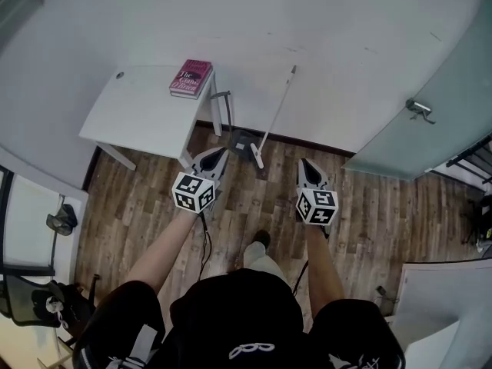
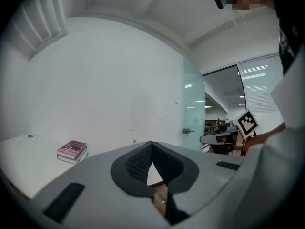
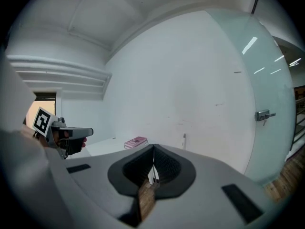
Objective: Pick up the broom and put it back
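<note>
The broom (image 1: 274, 117) leans against the white wall, its thin pale handle slanting up to the right and its head (image 1: 257, 158) on the wooden floor. My left gripper (image 1: 221, 153) hovers just left of the broom head, shut and empty. My right gripper (image 1: 303, 163) hovers to the right of the head, also shut with nothing in it. In the right gripper view the broom's handle tip (image 3: 184, 138) shows above the closed jaws of the right gripper (image 3: 153, 147). The left gripper (image 2: 152, 143) points at the wall, jaws meeting at the tip.
A white table (image 1: 138, 110) with a pink book (image 1: 191, 78) stands at the left by the wall. A dark dustpan (image 1: 243, 140) sits between table and broom. A frosted glass door (image 1: 430, 129) with a metal handle (image 1: 419, 108) is at the right. A chair (image 1: 31, 294) is at the lower left.
</note>
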`<state>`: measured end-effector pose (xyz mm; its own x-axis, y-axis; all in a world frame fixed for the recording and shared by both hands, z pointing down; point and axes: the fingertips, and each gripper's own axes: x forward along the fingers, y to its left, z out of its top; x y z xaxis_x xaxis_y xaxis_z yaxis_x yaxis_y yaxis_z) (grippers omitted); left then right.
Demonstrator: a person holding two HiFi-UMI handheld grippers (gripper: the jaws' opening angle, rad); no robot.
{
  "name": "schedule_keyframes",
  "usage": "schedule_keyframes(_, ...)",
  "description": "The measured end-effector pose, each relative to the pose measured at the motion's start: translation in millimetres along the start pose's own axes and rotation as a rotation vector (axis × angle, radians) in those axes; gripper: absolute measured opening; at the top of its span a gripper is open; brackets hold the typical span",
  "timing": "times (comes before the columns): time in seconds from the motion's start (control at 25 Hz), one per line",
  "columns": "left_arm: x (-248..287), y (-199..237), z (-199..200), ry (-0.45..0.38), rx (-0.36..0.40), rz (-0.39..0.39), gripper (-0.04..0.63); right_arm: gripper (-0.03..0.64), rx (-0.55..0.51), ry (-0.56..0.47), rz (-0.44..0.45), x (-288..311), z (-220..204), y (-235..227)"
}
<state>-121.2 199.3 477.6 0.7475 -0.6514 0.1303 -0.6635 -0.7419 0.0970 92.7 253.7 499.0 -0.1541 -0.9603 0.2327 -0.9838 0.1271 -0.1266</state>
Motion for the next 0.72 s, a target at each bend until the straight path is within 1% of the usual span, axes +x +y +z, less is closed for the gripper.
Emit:
schedule_keyframes(0.2, 47, 18, 10, 0.008, -0.003, 0.021, 0.021, 0.023, -0.004, 0.019, 0.023, 45, 14, -29)
schedule_keyframes(0.36, 80, 25, 14, 0.022, 0.003, 0.032, 0.021, 0.023, -0.001, 0.031, 0.046, 73, 21, -48)
schedule_keyframes(0.56, 118, 27, 18, 0.03, 0.011, 0.034, 0.021, 0.023, 0.002, 0.029, 0.072, 97, 29, -68)
schedule_keyframes(0.72, 138, 25, 21, 0.027, 0.008, 0.032, 0.021, 0.023, 0.005, 0.036, 0.077, 107, 30, -84)
